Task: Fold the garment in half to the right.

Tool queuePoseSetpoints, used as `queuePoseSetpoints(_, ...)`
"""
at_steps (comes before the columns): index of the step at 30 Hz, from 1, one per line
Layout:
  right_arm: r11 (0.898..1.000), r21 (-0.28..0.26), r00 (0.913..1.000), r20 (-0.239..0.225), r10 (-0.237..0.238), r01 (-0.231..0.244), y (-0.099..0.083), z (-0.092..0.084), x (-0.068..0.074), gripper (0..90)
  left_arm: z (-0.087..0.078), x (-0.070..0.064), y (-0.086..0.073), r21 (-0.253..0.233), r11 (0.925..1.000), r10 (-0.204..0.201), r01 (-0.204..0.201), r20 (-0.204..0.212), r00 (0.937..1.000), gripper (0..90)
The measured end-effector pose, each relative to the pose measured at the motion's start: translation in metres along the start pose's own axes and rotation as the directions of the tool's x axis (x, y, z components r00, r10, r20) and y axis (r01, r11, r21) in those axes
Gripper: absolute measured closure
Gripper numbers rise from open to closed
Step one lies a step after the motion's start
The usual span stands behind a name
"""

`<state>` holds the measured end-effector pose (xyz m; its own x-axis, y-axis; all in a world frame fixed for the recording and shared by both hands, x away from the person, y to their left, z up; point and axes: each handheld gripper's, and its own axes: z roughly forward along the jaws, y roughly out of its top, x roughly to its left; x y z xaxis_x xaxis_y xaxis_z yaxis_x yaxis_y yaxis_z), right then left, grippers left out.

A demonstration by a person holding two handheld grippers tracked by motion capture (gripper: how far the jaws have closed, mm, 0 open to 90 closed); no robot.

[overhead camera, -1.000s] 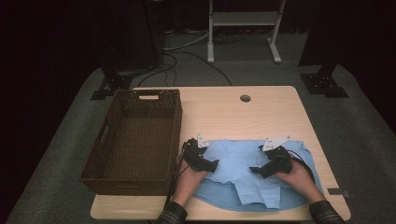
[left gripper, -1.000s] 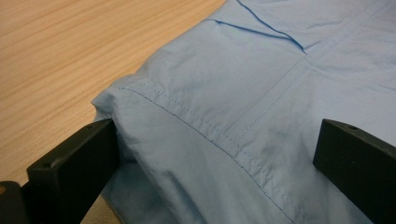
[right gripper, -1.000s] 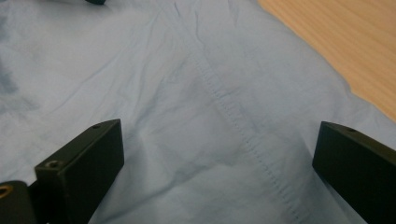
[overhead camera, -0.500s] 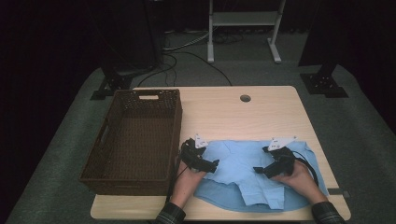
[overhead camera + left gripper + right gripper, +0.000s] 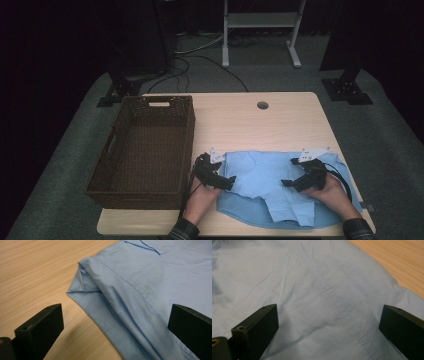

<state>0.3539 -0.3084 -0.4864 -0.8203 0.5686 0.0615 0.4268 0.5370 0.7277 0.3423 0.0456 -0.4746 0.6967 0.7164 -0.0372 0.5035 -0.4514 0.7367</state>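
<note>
Table (image 5: 280, 120): brown wicker basket (image 5: 145, 145) sitting along left edge. Light-blue shirt (image 5: 270, 175) lying flat by near-right corner. Left gripper (image 5: 227, 182) hovering w/ jaws spread over shirt's left edge; right gripper (image 5: 286, 183) spread over shirt's right part, gripping nothing.

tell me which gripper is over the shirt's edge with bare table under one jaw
The left gripper: it straddles the blue shirt edge. The right gripper has cloth under both.

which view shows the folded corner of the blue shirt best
The left gripper view: the folded corner lies sharp between the open left claw, hem and layers plain. The high view shows the whole blue shirt but that corner is tiny. The right gripper view shows flat cloth and a seam.
</note>
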Motion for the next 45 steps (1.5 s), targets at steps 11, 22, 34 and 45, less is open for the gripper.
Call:
queuePoseSetpoints(11,1.000,0.004,0.9999,0.008,-0.010,0.010,0.000,0.000,0.001,1.3,0.008,-0.010,-0.001,0.025,0.9996,0.010,-0.010,-0.010,0.9999,5.5)
queuePoseSetpoints(22,1.000,0.004,0.9999,0.009,-0.011,0.011,0.000,0.001,0.001,1.3,0.007,-0.022,-0.005,-0.037,0.9986,0.037,-0.037,-0.001,0.9993,31.5)
queuePoseSetpoints(34,1.000,0.006,0.9998,0.013,-0.014,0.014,0.000,0.001,0.002,1.3,0.007,-0.019,-0.005,-0.052,0.9985,-0.013,0.018,0.090,0.9958,84.0)
queuePoseSetpoints(45,0.999,0.015,0.9992,0.024,-0.032,0.032,0.009,0.011,0.010,1.2,-0.020,-0.008,0.006,-0.103,0.9914,-0.068,0.081,0.123,0.9900,85.7)
